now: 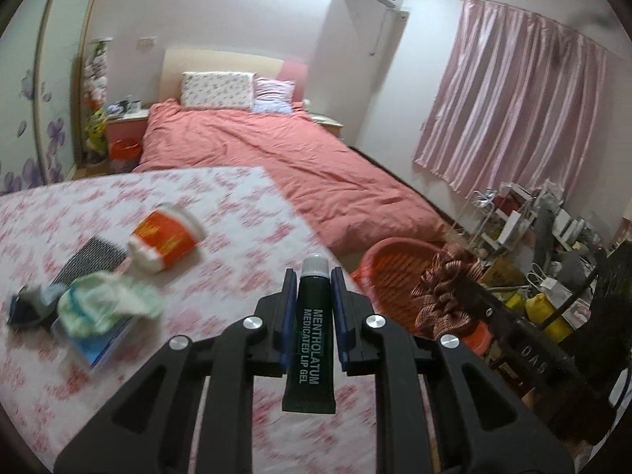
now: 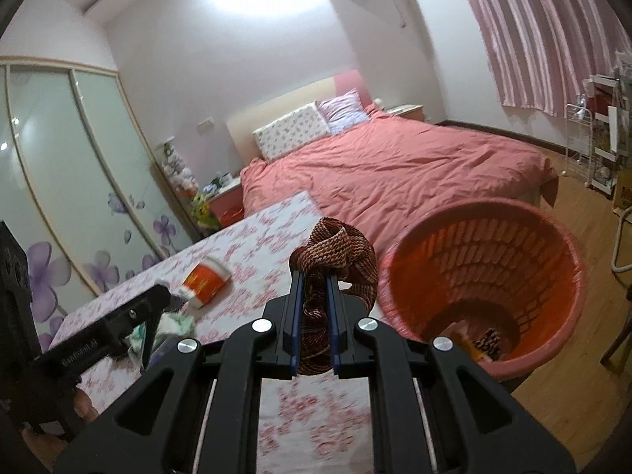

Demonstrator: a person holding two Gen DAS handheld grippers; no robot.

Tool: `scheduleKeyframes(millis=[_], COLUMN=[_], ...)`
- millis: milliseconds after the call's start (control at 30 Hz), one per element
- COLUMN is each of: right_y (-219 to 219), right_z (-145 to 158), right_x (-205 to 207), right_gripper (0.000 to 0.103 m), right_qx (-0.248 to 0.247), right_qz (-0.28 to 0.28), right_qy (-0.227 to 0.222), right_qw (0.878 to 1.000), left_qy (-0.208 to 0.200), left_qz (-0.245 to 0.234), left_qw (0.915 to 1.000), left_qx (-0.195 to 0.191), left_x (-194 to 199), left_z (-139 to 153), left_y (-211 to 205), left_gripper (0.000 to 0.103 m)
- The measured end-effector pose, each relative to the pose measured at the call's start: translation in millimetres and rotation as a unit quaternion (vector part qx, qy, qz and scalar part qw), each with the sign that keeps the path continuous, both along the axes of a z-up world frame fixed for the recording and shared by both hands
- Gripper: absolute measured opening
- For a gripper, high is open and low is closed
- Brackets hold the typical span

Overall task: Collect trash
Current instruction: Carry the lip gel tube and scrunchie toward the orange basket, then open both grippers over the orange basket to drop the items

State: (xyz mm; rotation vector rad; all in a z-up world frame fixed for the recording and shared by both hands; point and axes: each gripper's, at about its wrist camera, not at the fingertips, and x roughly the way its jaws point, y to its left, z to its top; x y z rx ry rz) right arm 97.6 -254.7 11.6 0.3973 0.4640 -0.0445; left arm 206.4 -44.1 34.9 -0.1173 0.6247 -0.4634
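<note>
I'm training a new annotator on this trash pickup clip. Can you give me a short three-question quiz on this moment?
1. True or false: the left hand-held gripper is shut on a lip gel tube.
2. What does the right hand-held gripper hold? A) paper cup B) patterned cloth C) tissue
3. Name the red-and-white thing lying on its side on the table.

Key:
1. True; the pads press the dark tube from both sides.
2. B; the patterned cloth is clamped, just left of the basket.
3. The paper cup, beside crumpled wrappers.
</note>
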Motion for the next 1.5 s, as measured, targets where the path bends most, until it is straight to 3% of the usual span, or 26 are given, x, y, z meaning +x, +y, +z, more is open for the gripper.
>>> scheduleKeyframes(millis=[400,733,833,933,1000,1233,1500], right_y=[-66,-111,-126,-132,-137,-135,-102], right_z=[-9,-27,-37,-44,-51,-55,-39], right_x=[1,15,20,21,22,15,15], right_gripper=[0.011,0.012,0.018,0.022,0.027,0.031,0.031], right_qx=[0.013,0.037,0.053,0.065,0.073,0.071,0.040], right_qz=[-0.069,-0.099,-0.106,-0.109,-0.114,-0.129,-0.104], right_qy=[-0.004,0.003,0.011,0.020,0.030,0.052,0.056], right_qw=[0.998,0.994,0.993,0.992,0.990,0.988,0.992], left_qy=[-0.002,0.038,0.053,0.067,0.074,0.090,0.073], left_qz=[-0.088,-0.147,-0.154,-0.152,-0.142,-0.105,-0.040], left_qw=[0.9960,0.9883,0.9866,0.9861,0.9871,0.9896,0.9938], left_qx=[-0.014,-0.009,-0.002,0.007,0.014,0.039,0.074], left_x=[18,45,55,63,69,74,61], left_z=[4,-30,-44,-59,-68,-83,-72], left_y=[-93,-171,-187,-197,-198,-171,-103], left_gripper=[0.018,0.018,0.018,0.032,0.042,0.050,0.055])
